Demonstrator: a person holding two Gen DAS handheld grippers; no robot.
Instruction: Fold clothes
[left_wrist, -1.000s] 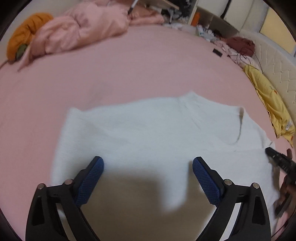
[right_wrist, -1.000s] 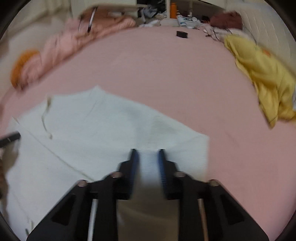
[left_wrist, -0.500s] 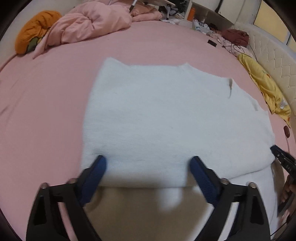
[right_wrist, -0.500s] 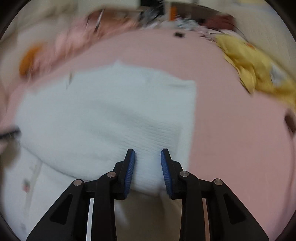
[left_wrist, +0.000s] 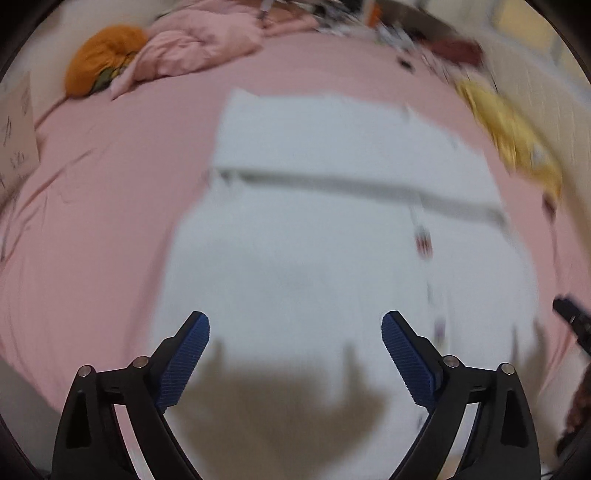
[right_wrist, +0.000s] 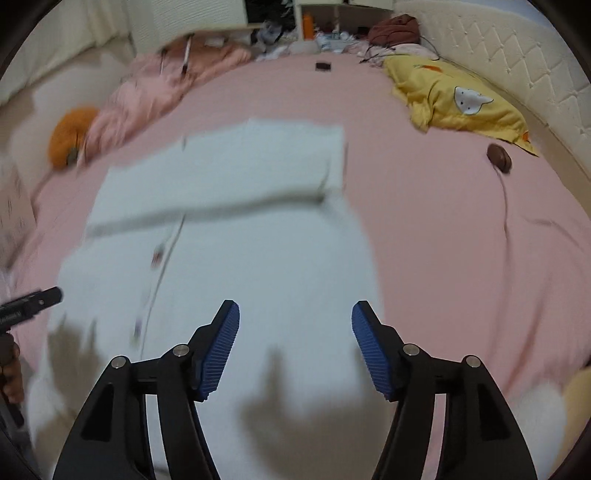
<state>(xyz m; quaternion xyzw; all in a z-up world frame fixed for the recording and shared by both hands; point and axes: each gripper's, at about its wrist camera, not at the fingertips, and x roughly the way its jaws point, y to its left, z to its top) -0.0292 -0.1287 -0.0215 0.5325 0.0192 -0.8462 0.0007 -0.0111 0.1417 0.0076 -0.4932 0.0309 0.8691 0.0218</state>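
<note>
A white knit garment (left_wrist: 314, 236) lies flat on the pink bed, its far part folded back over itself along a crosswise fold edge (left_wrist: 351, 184). It also shows in the right wrist view (right_wrist: 240, 240), with a button line running down it. My left gripper (left_wrist: 295, 332) is open and empty above the near part of the garment. My right gripper (right_wrist: 295, 325) is open and empty above the garment's right half. The tip of the other gripper shows at each view's edge (right_wrist: 33, 302). Both views are motion-blurred.
A pink duvet (left_wrist: 195, 48) and an orange cushion (left_wrist: 99, 59) lie at the far left. A yellow garment (right_wrist: 454, 99) lies at the far right beside the padded headboard. A small brown round object with a cord (right_wrist: 498, 157) sits on the pink sheet (right_wrist: 443, 240).
My right gripper has opened and let go of the garment's edge. The far part now lies folded over the near part. Both grippers have pulled back toward the near side.
</note>
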